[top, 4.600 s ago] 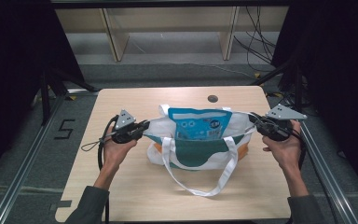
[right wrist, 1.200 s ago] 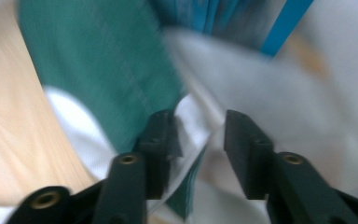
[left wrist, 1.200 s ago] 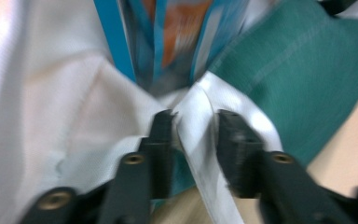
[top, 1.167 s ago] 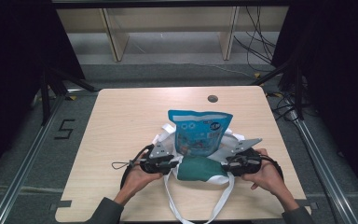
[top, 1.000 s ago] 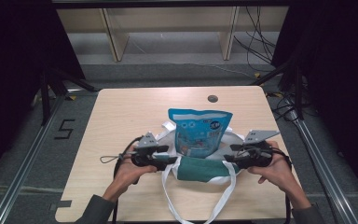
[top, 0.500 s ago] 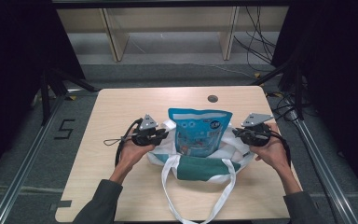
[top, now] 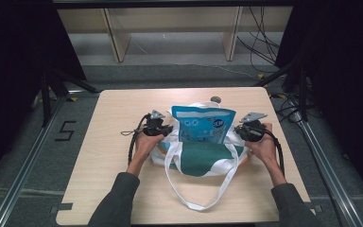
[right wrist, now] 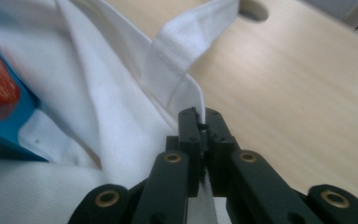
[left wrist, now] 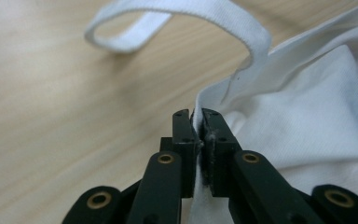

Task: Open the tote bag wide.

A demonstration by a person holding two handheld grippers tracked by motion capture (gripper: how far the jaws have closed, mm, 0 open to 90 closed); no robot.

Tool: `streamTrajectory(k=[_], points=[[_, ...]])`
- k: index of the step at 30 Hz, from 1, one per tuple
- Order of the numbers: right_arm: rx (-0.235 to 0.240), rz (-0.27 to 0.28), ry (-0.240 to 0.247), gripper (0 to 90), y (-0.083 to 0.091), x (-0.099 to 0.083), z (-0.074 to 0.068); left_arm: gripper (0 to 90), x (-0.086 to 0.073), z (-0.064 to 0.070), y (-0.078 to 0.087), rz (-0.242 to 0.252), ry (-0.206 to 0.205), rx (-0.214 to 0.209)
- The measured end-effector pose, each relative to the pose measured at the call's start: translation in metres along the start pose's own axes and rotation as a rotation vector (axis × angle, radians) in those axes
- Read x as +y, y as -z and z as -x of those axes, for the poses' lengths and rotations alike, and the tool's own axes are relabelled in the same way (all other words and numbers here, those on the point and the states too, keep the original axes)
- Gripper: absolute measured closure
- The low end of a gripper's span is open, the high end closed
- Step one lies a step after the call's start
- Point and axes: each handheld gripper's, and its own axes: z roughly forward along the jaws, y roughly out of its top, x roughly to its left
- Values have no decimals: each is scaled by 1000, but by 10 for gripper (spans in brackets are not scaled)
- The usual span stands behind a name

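A: Status. We've got the left gripper (top: 166, 128) pinched tight on the tote bag (top: 203, 161) rim, jaws closed with white cloth between them. The right gripper (top: 236, 131) has the same hold on the opposite rim.

B: Where's the bag sitting?

A: Flat on the table (top: 108, 165), centre, mouth facing away from us. The blue pouch (top: 203, 124) sticks out of the mouth, roughly half in by our read. Both handle loops lie loose; one trails toward our edge of the table.

B: Risks?

A: Three. First, the grip is thin: each gripper view shows just the hem edge (left wrist: 196, 122) between the jaws, so a hard pull could strip the cloth out. Second, uneven pull: if one side leads, the mouth skews and the pouch catches on the rim or tips out sideways. Third, the handle strap (right wrist: 182, 51) sits right beside the right jaws and could snag.

B: Pouch contents?

A: Can't tell. If heavy, it shifts and the bag slides instead of opening.
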Motion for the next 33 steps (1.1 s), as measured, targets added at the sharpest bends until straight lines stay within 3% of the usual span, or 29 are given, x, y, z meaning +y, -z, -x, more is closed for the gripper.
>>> streamTrajectory(k=[3, 6, 8, 9, 10, 12, 14, 15, 16, 18, 21, 23, 25, 26, 27, 28, 29, 30, 32, 33], points=[[1, -17, -14, 882, -11, -7, -4, 838, -9, 3, -3, -12, -37, 15], [-9, -16, 15, 874, -10, -7, -6, 812, -9, 2, -2, -17, -4, 19], [-3, -3, -33, 813, -8, -7, -5, 762, -5, 4, 4, -23, 17, 45], [6, 21, -91, 724, 3, -3, 1, 679, -3, 4, 7, -11, 24, 50], [6, 21, -91, 724, 3, -3, 1, 679, -1, 4, 11, -4, 24, 51], [11, 100, -120, 666, 14, 2, 9, 540, 4, 1, 23, 1, 44, 58], [55, 130, -166, 632, 33, 10, 12, 497, 10, 2, 33, 73, 101, 33], [51, 171, -155, 623, 52, 16, 14, 456, 14, 4, 39, 112, 128, 26], [51, 171, -155, 623, 52, 16, 14, 456, 17, 5, 47, 131, 137, 18], [111, 196, -160, 612, 70, 19, 8, 455, 20, 10, 63, 158, 134, -18], [183, 185, -105, 592, 90, 19, -10, 472, 15, 25, 84, 153, 74, -67], [219, 165, -87, 580, 99, 17, -24, 483, 8, 35, 95, 161, 51, -70], [248, 173, -32, 587, 103, 16, -36, 508, 3, 43, 103, 179, 35, -66], [254, 176, -27, 593, 104, 16, -41, 519, -3, 54, 113, 217, 17, -51], [273, 170, -3, 628, 107, 16, -51, 580, -6, 60, 120, 235, 19, -67], [291, 175, 18, 645, 108, 16, -55, 613, -9, 68, 126, 256, 13, -112], [318, 174, 33, 676, 109, 17, -60, 661, -9, 68, 126, 256, 13, -112], [322, 183, 49, 717, 110, 18, -65, 700, -14, 85, 133, 265, -34, -154], [355, 184, 91, 783, 108, 19, -73, 746, -20, 100, 132, 242, -85, -184], [367, 176, 98, 810, 106, 19, -78, 756, -22, 105, 129, 232, -90, -188]])
